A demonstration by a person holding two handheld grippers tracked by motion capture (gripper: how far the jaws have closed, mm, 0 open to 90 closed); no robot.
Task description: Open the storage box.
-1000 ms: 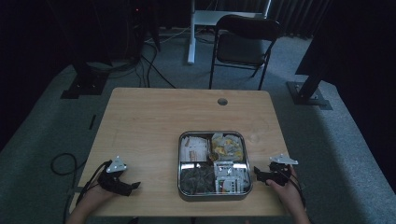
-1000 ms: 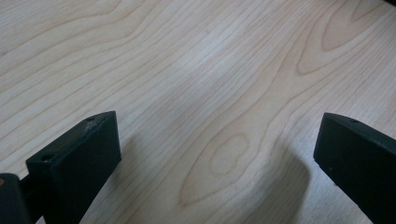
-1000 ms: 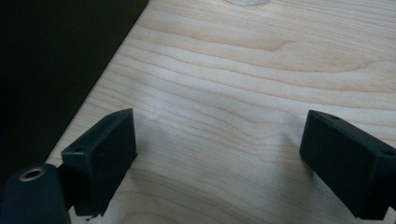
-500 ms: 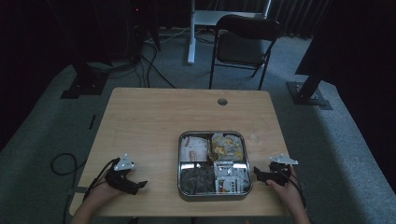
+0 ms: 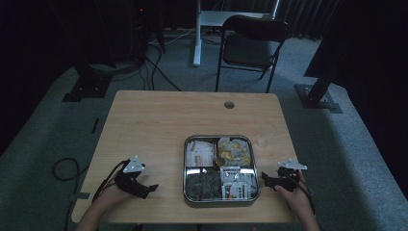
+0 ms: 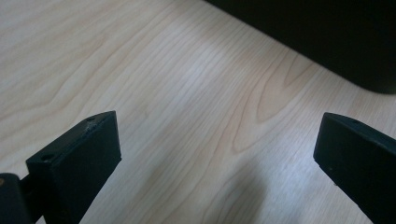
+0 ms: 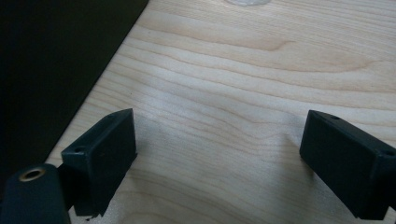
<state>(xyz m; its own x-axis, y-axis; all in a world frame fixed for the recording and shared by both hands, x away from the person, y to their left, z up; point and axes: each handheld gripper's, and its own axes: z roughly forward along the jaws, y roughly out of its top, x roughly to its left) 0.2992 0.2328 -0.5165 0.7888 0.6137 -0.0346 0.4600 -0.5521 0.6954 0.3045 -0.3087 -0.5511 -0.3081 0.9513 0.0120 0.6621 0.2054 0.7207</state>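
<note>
Two tongs: both low over the near edge of the surface (image 5: 159, 120), one on each side of the tray (image 5: 221, 201), each held in a hand.
Left tongs (image 5: 149, 188): near the front left corner of the surface, pointing right toward the tray but well apart from it; jaws spread wide with nothing between them, bare wood grain showing in the gap in the left gripper view (image 6: 215, 154).
Right tongs (image 5: 264, 180): just beside the tray's right wall, pointing left at it; jaws spread wide and empty, bare wood between them in the right gripper view (image 7: 219, 154).
Tray: metal, square with rounded corners, four compartments, sitting at the front of the surface, right of centre.
Tray contents: white packets (image 5: 198, 153) in the far left compartment, yellowish packets (image 5: 234, 150) far right, dark items (image 5: 201, 184) near left, white printed packets (image 5: 237, 180) near right.
Surface: light wood, with a small round hole (image 5: 229, 104) near the far edge.
Behind: a dark folding chair (image 5: 250, 48) on grey carpet.
</note>
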